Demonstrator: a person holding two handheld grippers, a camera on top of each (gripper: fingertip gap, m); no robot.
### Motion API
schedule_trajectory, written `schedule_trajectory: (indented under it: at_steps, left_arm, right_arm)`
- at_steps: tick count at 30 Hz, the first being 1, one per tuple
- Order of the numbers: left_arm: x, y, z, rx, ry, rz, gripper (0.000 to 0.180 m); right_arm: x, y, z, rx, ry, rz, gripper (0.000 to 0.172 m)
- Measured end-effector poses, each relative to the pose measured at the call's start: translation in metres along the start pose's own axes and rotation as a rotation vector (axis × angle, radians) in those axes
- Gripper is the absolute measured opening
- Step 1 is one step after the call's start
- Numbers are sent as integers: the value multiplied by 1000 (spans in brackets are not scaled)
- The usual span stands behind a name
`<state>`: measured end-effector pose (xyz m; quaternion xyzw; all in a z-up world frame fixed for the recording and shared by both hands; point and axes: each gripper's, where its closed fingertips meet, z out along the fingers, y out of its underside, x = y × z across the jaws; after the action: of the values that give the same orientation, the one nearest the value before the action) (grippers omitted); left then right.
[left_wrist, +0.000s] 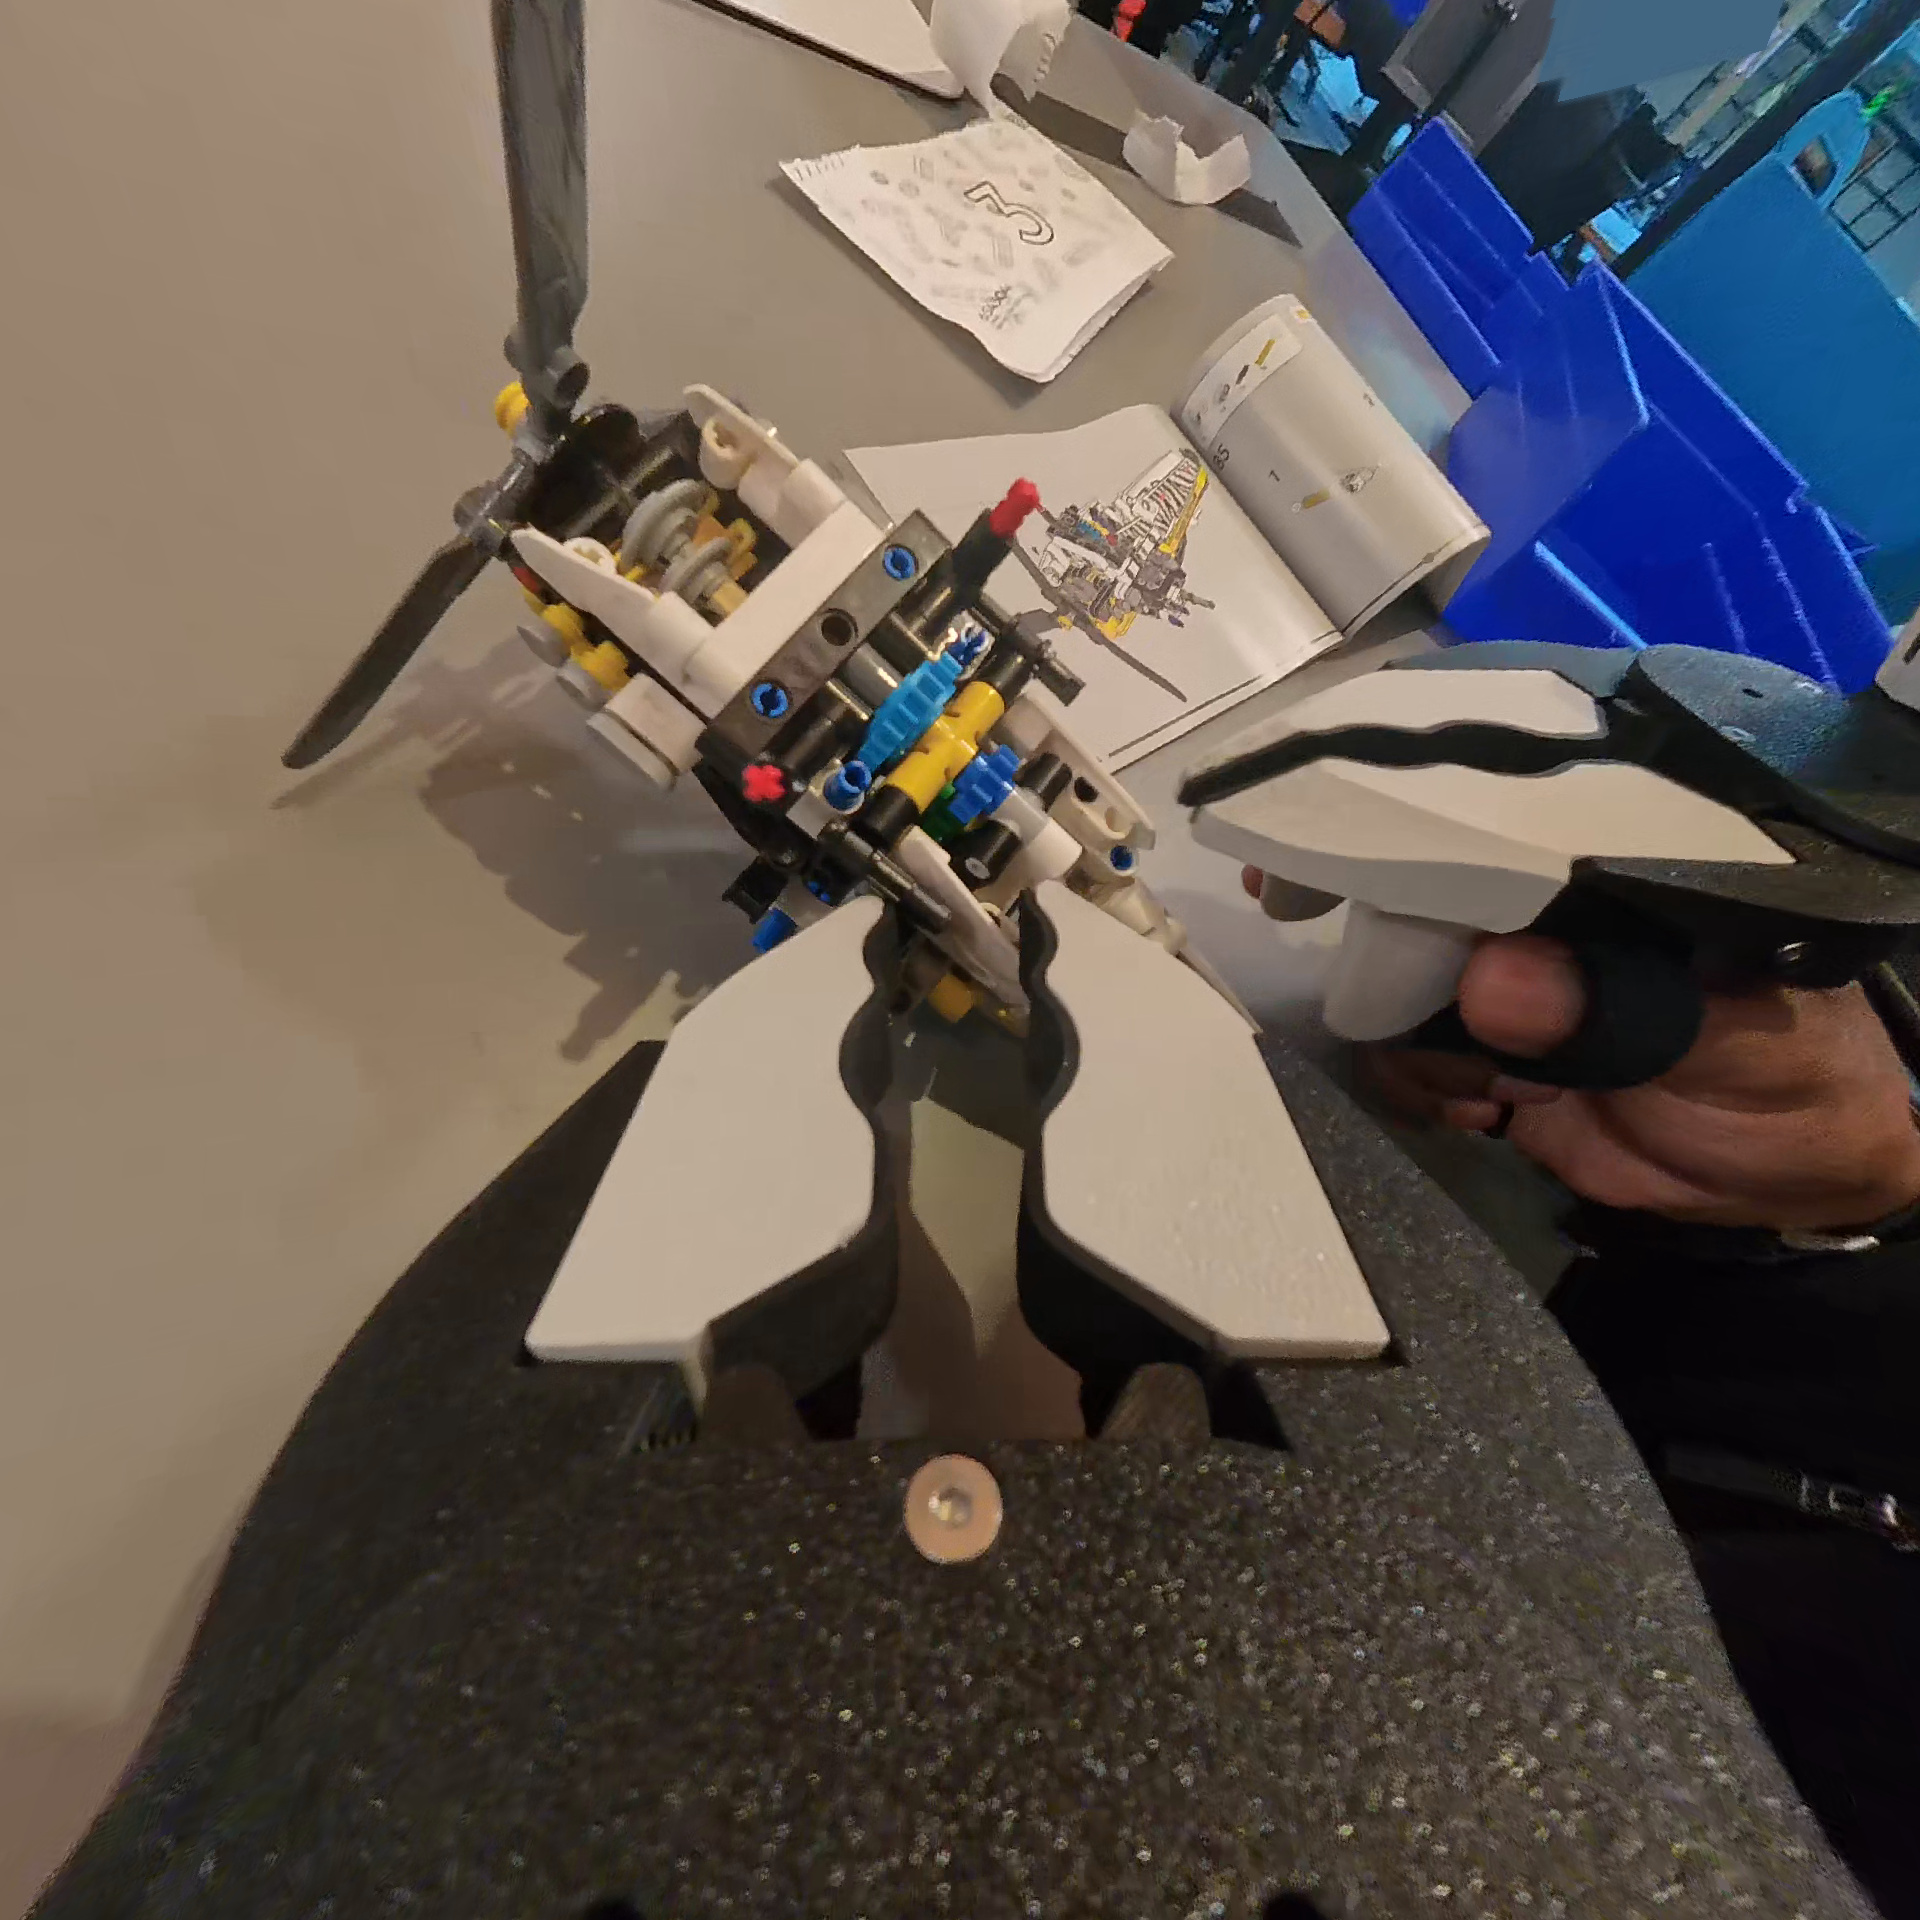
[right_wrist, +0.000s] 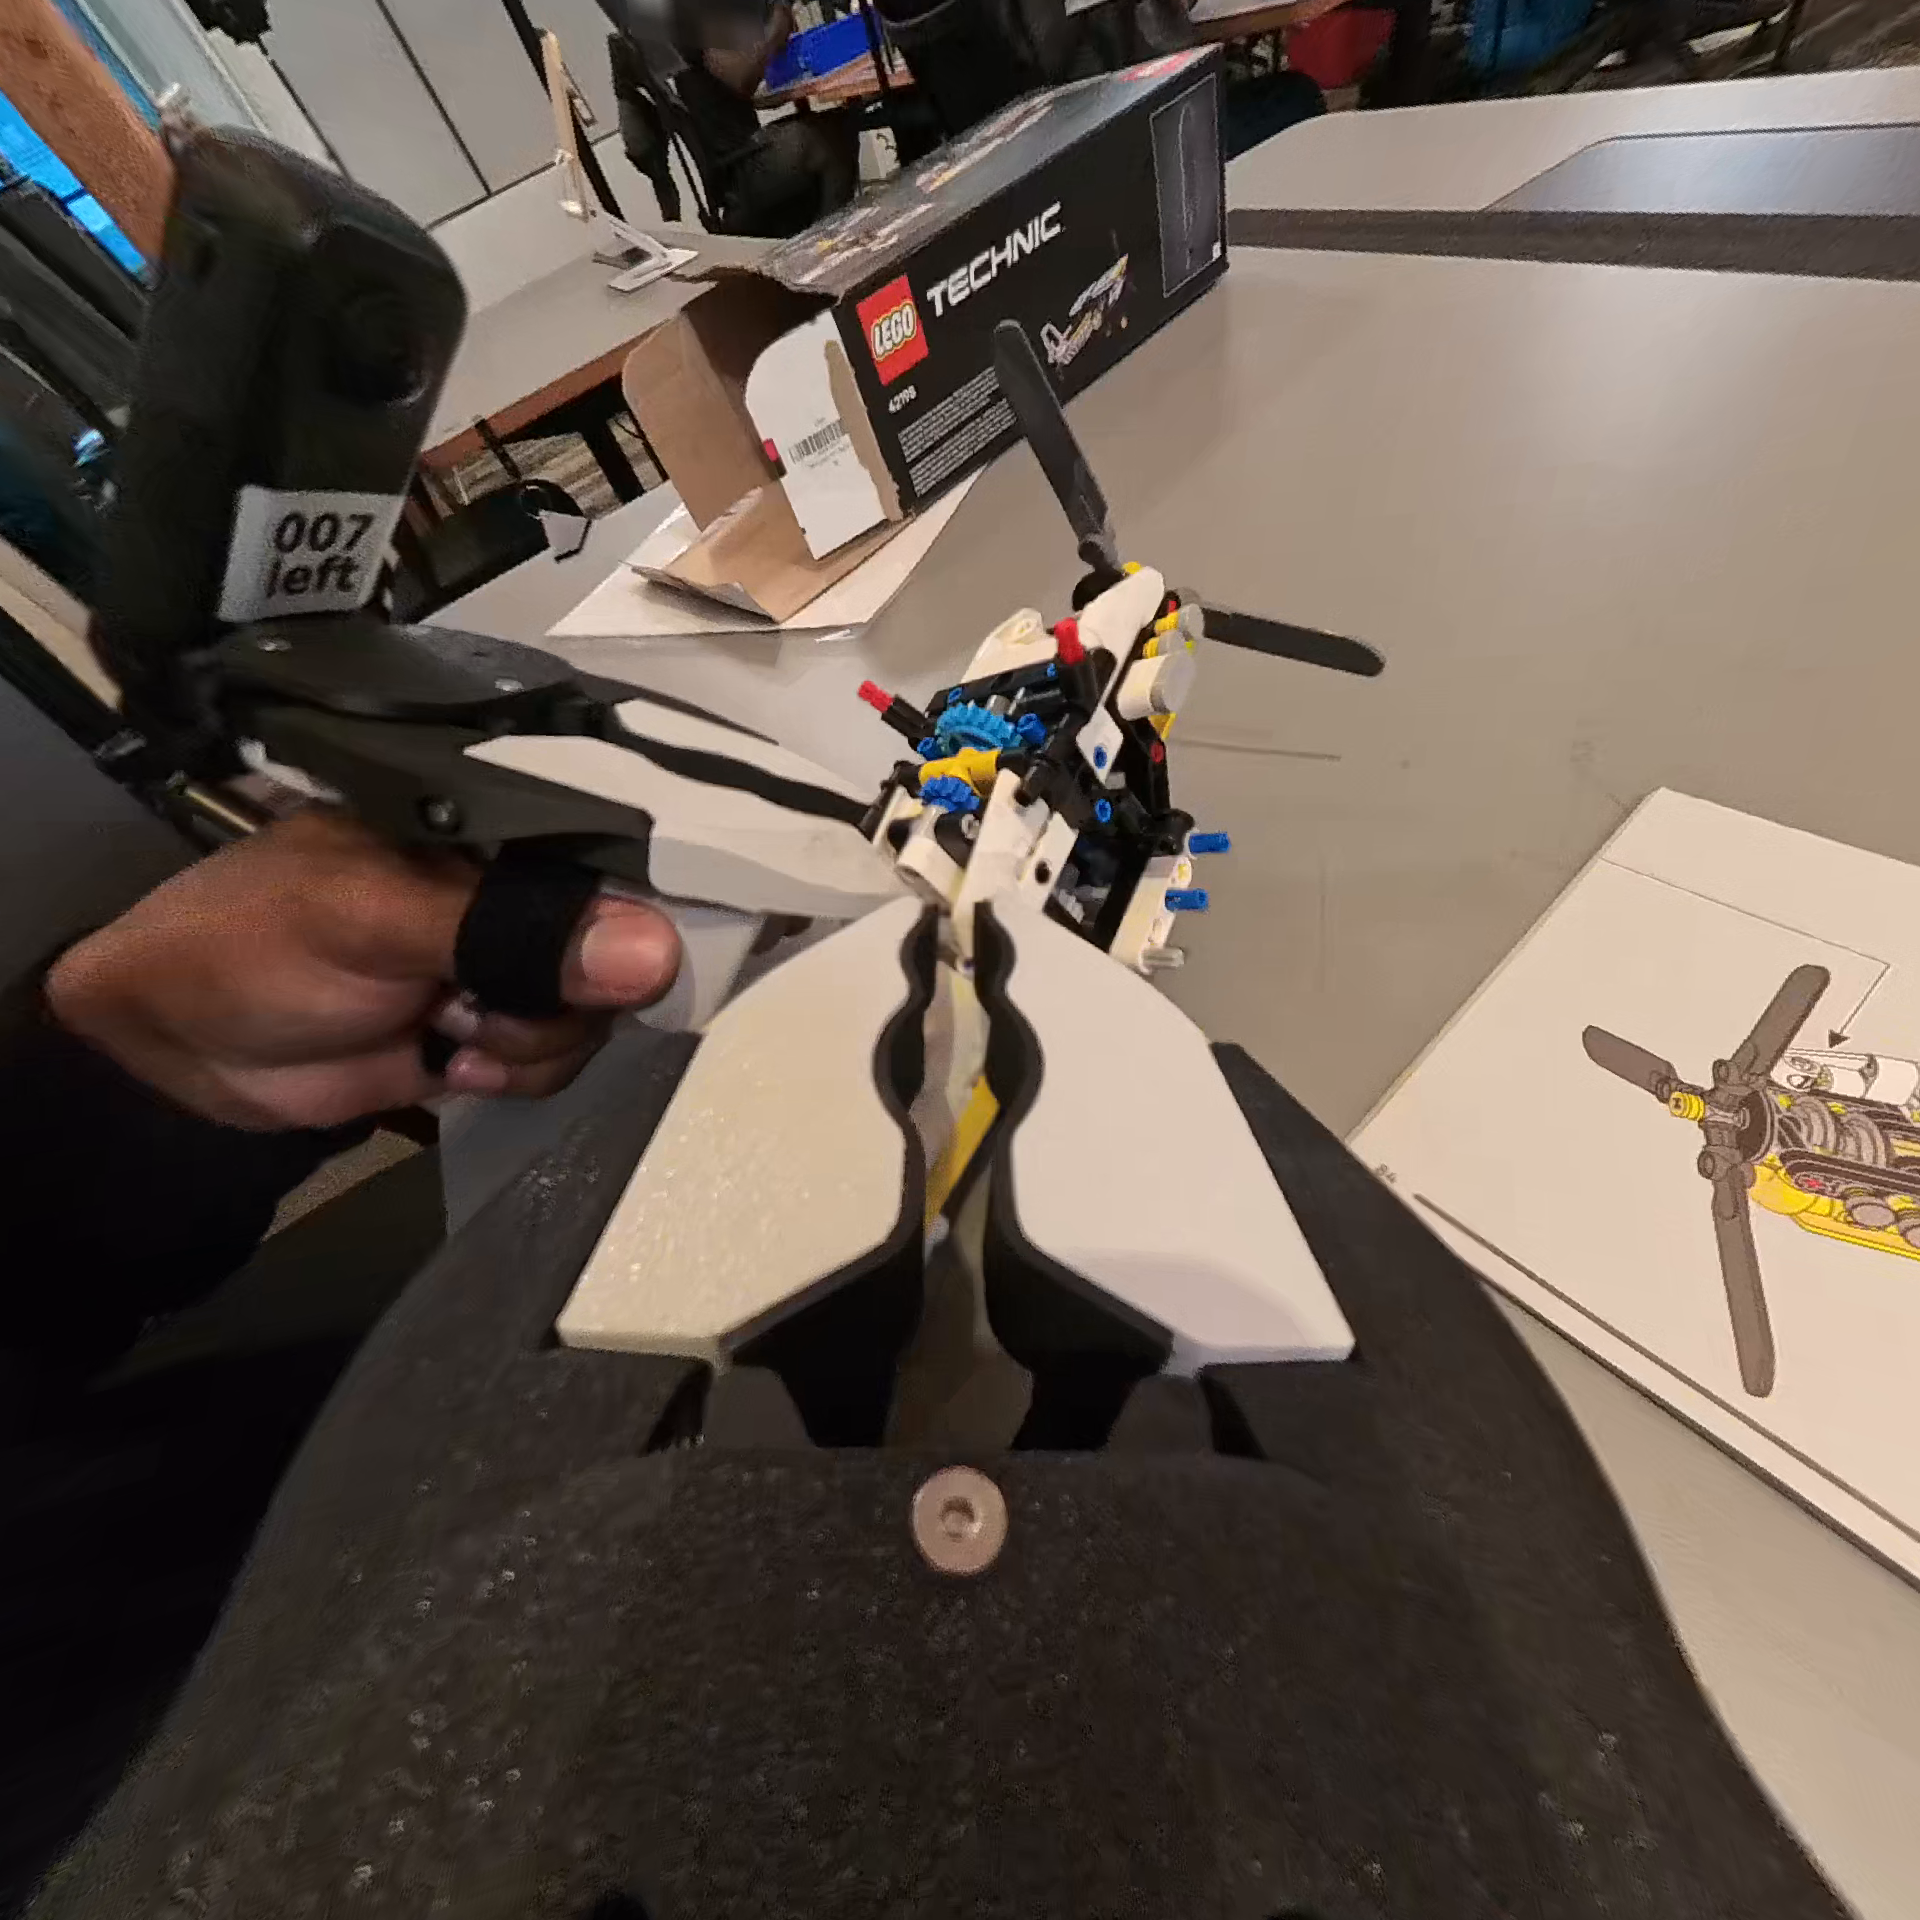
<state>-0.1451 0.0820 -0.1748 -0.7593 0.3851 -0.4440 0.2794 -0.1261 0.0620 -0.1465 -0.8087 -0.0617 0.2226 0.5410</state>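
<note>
Here, open cardboard box (right_wrist: 935, 343) on table (right_wrist: 1455, 468), contents unseen.

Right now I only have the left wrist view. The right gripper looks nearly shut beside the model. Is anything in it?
Observer: Yes. The right gripper is shut on a thin white-yellow part at the model's near end.
Operator: What's behind the model?
Observer: A dark box on the table, lying on its side with its flap end open.
</note>
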Motion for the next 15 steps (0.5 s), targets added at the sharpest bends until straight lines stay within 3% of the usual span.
schedule_trajectory:
  at_steps: [3, 8, 15]
  left_arm:
    - [-5, -2, -4, -13, 81, -41, 21]
    - [-1, -14, -15, 15, 263, -72, 13]
    - [-6, -7, -7, -96, 296, -117, 12]
  right_arm:
    - [1, 5, -1, -42, -30, -18, 19]
    - [-8, 1, -4, -20, -102, -37, 24]
    - [-6, 8, -6, -55, -93, -76, 24]
